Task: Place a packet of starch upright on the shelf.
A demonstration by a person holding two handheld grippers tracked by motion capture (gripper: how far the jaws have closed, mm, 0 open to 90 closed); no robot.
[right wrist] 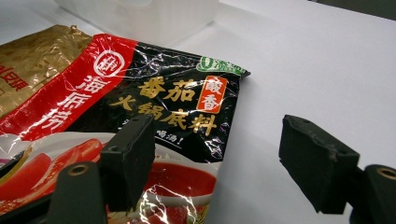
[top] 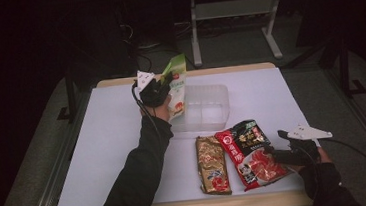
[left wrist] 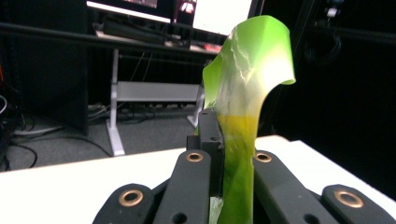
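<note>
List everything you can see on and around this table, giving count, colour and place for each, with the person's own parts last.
Green and white plastic pouch: one, held up beside the container's left wall.
Clear plastic container: one, transparent, table middle.
Gold foil packet: one, gold and red, flat near the front edge.
Red and black soup base packet: one, right of the gold one.
White table: one.
Grey metal desk frame: one, behind the table.
Left gripper: black, shut on the pouch.
Right gripper: black, open at the red packet's edge.
</note>
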